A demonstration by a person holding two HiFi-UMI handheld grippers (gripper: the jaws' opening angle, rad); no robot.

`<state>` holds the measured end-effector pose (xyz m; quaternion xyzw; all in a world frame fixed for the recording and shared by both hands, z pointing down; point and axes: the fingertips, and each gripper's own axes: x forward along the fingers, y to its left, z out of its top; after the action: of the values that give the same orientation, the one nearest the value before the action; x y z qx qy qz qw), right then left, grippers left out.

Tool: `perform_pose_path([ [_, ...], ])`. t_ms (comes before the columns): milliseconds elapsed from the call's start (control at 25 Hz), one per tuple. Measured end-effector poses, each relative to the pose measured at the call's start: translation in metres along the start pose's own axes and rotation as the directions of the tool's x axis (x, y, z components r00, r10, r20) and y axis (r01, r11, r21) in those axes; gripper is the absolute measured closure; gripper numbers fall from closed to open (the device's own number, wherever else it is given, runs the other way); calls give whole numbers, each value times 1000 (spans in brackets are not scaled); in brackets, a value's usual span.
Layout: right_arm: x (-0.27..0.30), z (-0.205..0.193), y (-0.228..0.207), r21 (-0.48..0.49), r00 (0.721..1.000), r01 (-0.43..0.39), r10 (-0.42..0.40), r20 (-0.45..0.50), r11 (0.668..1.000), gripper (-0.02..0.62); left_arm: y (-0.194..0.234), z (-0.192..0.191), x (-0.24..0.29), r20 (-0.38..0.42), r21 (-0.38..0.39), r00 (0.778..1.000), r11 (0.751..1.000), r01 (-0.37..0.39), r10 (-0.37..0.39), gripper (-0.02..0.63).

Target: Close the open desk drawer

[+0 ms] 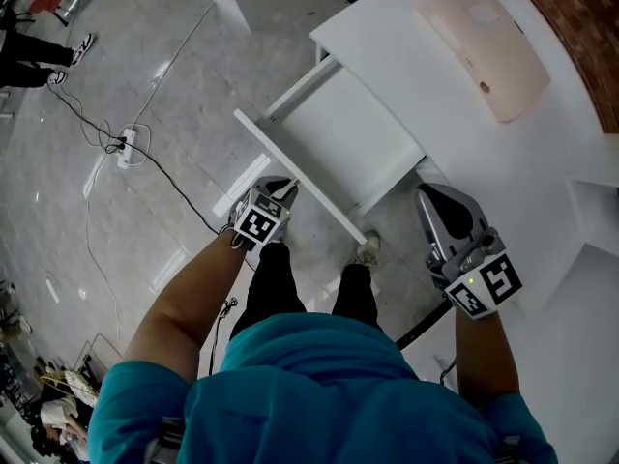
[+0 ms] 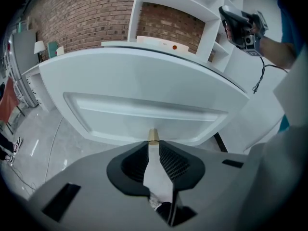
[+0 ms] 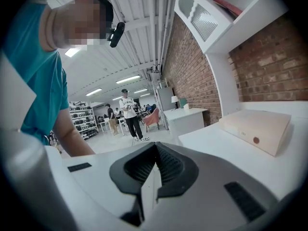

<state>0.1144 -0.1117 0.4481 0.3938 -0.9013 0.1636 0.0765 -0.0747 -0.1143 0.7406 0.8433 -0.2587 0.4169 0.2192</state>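
I saw 1 white table (image 1: pixel 406 75) with a curved top. On it lay 1 flat, pale pink case (image 1: pixel 484 46), its side showing 1 small round brown button in the right gripper view. Below, the glossy grey floor (image 1: pixel 116 56) carried 1 white power strip (image 1: pixel 129 146) and a dark cable (image 1: pixel 179 189) trailing across the tiles.

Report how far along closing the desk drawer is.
Done: nothing yet. The drawer stands pulled well out of the desk. In hand: the left gripper, jaws together, is at the brass knob on the drawer front; whether it pinches or only touches it, I cannot tell. The right gripper is shut and empty. Left: push the drawer fully in.
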Motion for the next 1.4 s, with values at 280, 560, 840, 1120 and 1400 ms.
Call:
perform_pose_path([
  [280,-8,-2,-13,9,1000,20,-20,5,1000,574,1,14,12,-6,-1,1000,1000,4,-4,528],
  [560,-12,-2,-26,16,999,34,-34,13,999,574,2,29,24,-8,6,1000,1000,13,-13,528],
  [840,-17,-1,-39,21,999,49,-50,18,999,574,4,44,33,-10,14,1000,1000,18,-17,525],
  [1120,-19,0,-50,26,998,61,-62,21,998,574,4,58,43,-12,12,1000,1000,24,-24,525],
  [1400,-21,2,-59,33,997,68,-69,28,997,574,4,77,50,1,22,1000,999,28,-28,523],
])
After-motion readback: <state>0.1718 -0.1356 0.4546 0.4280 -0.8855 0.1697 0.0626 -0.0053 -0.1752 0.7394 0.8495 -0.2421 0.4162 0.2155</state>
